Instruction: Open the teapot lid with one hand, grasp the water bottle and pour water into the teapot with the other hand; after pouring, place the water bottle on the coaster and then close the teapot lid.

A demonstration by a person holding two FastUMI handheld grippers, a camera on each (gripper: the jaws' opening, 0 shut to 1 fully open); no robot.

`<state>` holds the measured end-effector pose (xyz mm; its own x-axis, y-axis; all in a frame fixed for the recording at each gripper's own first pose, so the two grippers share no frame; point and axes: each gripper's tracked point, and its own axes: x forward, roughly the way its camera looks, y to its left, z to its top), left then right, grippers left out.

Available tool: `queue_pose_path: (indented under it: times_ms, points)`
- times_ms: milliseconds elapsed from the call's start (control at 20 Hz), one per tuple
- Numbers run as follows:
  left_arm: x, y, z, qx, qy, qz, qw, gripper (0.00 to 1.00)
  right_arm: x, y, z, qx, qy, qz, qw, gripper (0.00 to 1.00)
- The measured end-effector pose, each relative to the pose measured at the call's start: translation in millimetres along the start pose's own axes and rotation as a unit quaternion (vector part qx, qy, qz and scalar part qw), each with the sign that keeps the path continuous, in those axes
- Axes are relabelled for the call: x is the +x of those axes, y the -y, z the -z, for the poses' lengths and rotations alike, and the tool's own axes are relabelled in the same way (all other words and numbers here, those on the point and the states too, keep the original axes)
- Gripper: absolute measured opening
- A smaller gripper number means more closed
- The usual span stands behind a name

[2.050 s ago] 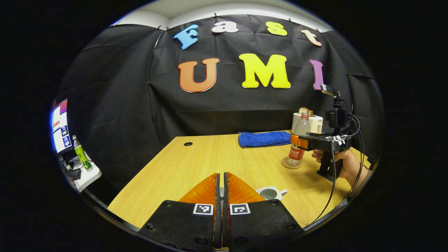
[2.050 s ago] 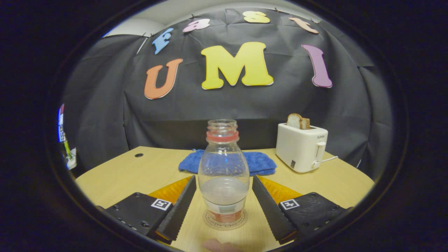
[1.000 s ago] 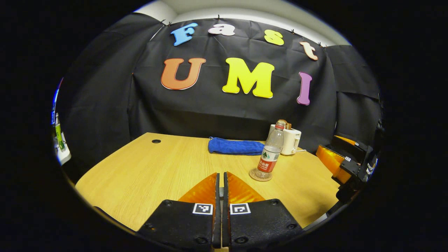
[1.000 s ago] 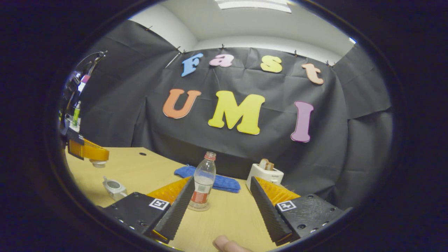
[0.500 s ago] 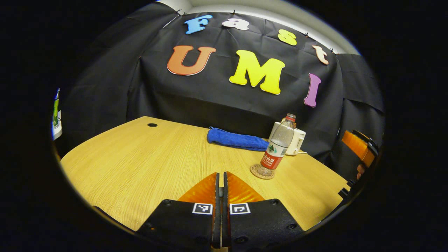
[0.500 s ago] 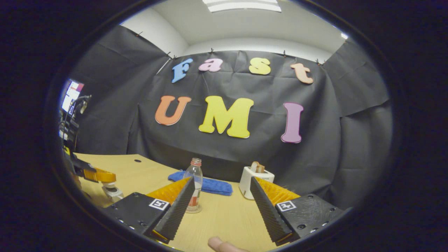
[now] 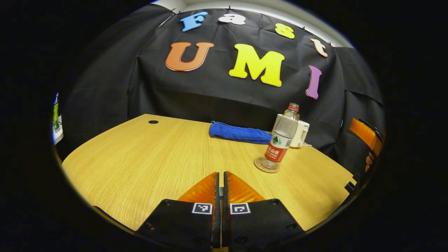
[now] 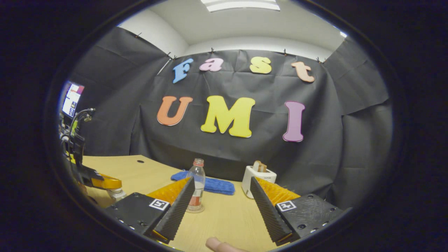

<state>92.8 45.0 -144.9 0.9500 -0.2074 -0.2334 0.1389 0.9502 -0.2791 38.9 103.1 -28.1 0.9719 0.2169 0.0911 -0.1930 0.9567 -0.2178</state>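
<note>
While I hold both claws off the desk (image 7: 147,154):
Water bottle (image 7: 282,137): upright on coaster (image 7: 266,165).
Left claw (image 7: 219,180): fingers closed together.
Right claw (image 8: 222,194): spread wide, empty.

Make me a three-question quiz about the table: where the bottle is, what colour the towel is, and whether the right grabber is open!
1. Where does the water bottle stand?
A. on the coaster
B. on the towel
C. in the toaster

2. What colour is the towel?
A. red
B. blue
C. white

3. How is the right gripper?
A. shut on the bottle
B. shut empty
C. open

Answers: 1 A, its base sits on the round coaster. 2 B, the folded cloth is blue. 3 C, its fingers stand wide apart around nothing.
</note>
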Motion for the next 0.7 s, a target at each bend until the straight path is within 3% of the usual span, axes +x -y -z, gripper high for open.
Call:
queue_pose_path:
  times_ms: [250, 450, 650, 700]
  points:
    - [1.1, 1.1, 1.8, 0.056, -0.004, -0.022, 0.998, 0.06, 0.1, -1.7, 0.1, -0.002, -0.006, 0.001, 1.0, 0.95]
    - [-2.2, 4.8, 1.1, 0.067, -0.013, -0.023, 0.997, 0.13, -5.7, -10.4, 2.9, -0.005, -0.019, -0.003, 1.0, 0.95]
    - [-14.0, 7.7, -16.8, 0.088, 0.005, -0.039, 0.995, 0.37, -14.1, -11.6, -4.0, -0.018, -0.02, 0.006, 1.0, 0.92]
    - [-17.7, 8.6, -21.2, 0.09, 0.01, -0.042, 0.995, 0.41, -17.8, -11.1, -4.2, -0.019, -0.023, 0.009, 1.0, 0.98]
